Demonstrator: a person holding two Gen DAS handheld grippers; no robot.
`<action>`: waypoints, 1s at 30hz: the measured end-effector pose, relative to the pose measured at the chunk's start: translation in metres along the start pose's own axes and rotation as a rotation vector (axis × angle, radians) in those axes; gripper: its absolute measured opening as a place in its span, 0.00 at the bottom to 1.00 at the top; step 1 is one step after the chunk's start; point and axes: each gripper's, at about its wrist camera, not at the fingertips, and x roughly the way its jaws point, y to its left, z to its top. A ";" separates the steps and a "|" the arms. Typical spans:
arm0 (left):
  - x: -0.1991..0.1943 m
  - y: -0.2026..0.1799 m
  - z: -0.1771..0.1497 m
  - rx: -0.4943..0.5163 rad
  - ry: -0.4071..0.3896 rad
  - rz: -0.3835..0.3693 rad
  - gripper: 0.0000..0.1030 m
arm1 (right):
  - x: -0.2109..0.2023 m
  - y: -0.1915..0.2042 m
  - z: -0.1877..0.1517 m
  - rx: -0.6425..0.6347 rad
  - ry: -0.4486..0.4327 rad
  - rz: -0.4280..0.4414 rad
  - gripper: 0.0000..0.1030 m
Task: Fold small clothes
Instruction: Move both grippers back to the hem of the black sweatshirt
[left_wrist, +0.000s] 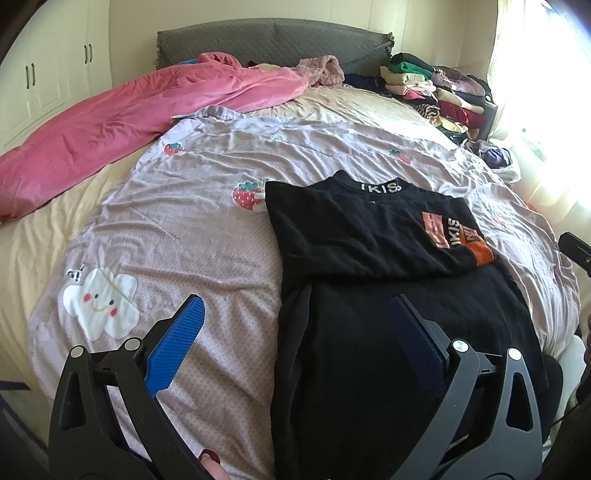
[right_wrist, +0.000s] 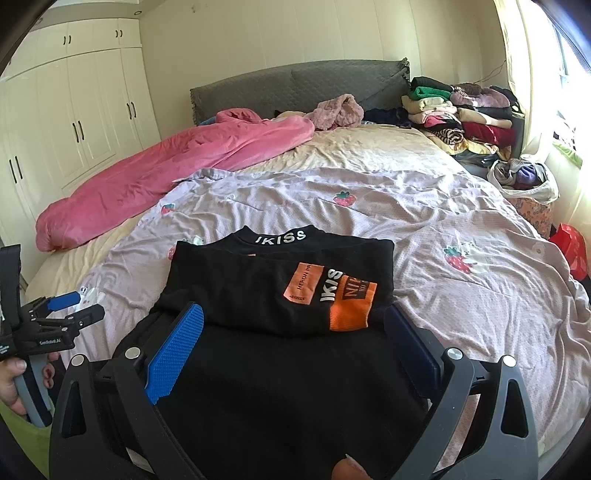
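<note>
A black shirt (left_wrist: 351, 229) with a white "IKISS" collar and an orange print lies partly folded on the lilac strawberry-print sheet (left_wrist: 184, 229). Its printed part is folded down over the lower body. My left gripper (left_wrist: 295, 300) is open and hovers over the shirt's left edge, one blue pad above the sheet and the other above the black cloth. In the right wrist view the shirt (right_wrist: 258, 284) fills the foreground. My right gripper (right_wrist: 293, 308) is open above it, holding nothing. The left gripper (right_wrist: 86, 304) shows at the far left there, held by a hand (right_wrist: 11, 384).
A pink duvet (left_wrist: 129, 122) lies bunched along the bed's left side. Stacks of folded clothes (right_wrist: 458, 110) sit at the far right by the grey headboard (right_wrist: 295, 85). A bag of clothes (right_wrist: 524, 177) and a red bag (right_wrist: 570, 251) stand beside the bed; wardrobes (right_wrist: 74, 122) line the left wall.
</note>
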 end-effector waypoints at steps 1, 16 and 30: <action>0.000 0.001 -0.002 0.001 0.004 0.000 0.91 | -0.002 -0.001 -0.001 0.000 0.000 -0.002 0.95; 0.003 0.018 -0.037 0.002 0.080 0.013 0.91 | -0.010 -0.008 -0.024 0.000 0.041 -0.009 0.95; 0.006 0.021 -0.064 0.018 0.130 -0.007 0.91 | -0.014 -0.025 -0.057 -0.009 0.110 -0.057 0.95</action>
